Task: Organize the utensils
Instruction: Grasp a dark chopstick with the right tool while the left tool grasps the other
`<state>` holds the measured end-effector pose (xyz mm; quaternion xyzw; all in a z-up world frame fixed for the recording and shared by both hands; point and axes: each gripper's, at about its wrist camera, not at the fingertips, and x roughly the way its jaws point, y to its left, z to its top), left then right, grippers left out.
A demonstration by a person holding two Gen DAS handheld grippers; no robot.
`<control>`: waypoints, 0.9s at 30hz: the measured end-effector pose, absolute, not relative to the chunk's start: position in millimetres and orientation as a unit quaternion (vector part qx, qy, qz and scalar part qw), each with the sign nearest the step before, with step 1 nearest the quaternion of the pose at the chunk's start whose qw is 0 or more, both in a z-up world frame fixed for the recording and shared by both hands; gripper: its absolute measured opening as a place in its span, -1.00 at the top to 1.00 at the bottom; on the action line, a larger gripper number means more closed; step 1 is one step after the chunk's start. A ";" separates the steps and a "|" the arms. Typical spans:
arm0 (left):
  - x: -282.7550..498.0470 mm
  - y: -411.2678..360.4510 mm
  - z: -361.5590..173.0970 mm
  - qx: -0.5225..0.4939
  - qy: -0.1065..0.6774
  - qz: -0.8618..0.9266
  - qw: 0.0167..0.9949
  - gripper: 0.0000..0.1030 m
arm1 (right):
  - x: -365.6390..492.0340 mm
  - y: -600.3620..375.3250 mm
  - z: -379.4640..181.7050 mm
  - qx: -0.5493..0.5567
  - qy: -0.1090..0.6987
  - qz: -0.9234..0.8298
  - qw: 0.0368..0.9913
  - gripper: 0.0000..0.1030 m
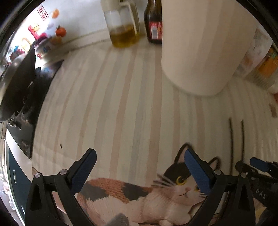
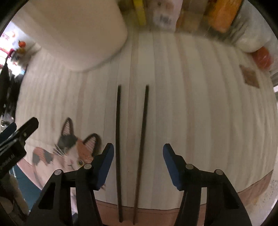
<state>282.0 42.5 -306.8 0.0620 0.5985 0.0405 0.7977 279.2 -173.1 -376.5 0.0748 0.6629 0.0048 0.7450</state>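
Right gripper (image 2: pixel 138 153) sits at bottom centre of the right wrist view, jaws wide, nothing between the pads. Two dark chopsticks (image 2: pixel 131 139) lie on the striped mat (image 2: pixel 199 113), running from the bottom edge up through the gap between the jaws to mid-frame; side by side, not touching each other, slightly converging toward the near end, near ends past the mat's pinkish border. Neither pad touches them that I can see. Cat print (image 2: pixel 73 149) lower left of that view, just beside the left pad. Left gripper (image 1: pixel 139 157) at bottom of the left wrist view, jaws wide, empty, hanging over the cat print (image 1: pixel 139 194). Right gripper tip (image 1: pixel 258 164) pokes in at lower right there, chopsticks (image 1: pixel 237 144) just above it. Open striped mat (image 1: pixel 113 113) fills the middle of both views. Further up, a big white cylindrical container (image 1: pixel 205 48) stands on the mat at upper right in the left view, upper left (image 2: pixel 78 31) in the right view, beyond the chopstick tips and apart from them. Mat's left edge meets a black stove with a pan (image 1: pixel 19 83). At the far edge, an oil jar (image 1: pixel 123 29) and a dark bottle (image 1: pixel 154 22) top centre, blurry packages (image 2: pixel 208 15) at the right view's top.
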 end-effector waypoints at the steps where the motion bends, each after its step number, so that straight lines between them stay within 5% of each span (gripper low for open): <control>1: 281.5 42.9 -310.8 0.062 0.602 0.040 0.795 -1.00 | 279.3 -172.6 -382.6 0.073 0.668 0.000 0.741 0.09; 6: 277.8 37.2 -318.9 0.072 0.609 0.033 0.789 -1.00 | 278.9 -171.3 -379.4 0.035 0.659 -0.018 0.751 0.88; 21: 257.0 -94.6 -329.8 0.073 0.641 -0.115 0.756 -0.74 | 229.8 -325.9 -373.7 0.116 0.665 -0.109 0.730 0.89; 23: 251.9 -109.3 -334.1 0.081 0.643 -0.129 0.751 -0.57 | 223.9 -336.5 -373.2 0.122 0.664 -0.115 0.729 0.90; 27: 240.0 -133.4 -348.0 0.107 0.654 -0.148 0.735 0.17 | 218.5 -344.8 -369.7 0.133 0.660 -0.123 0.729 0.89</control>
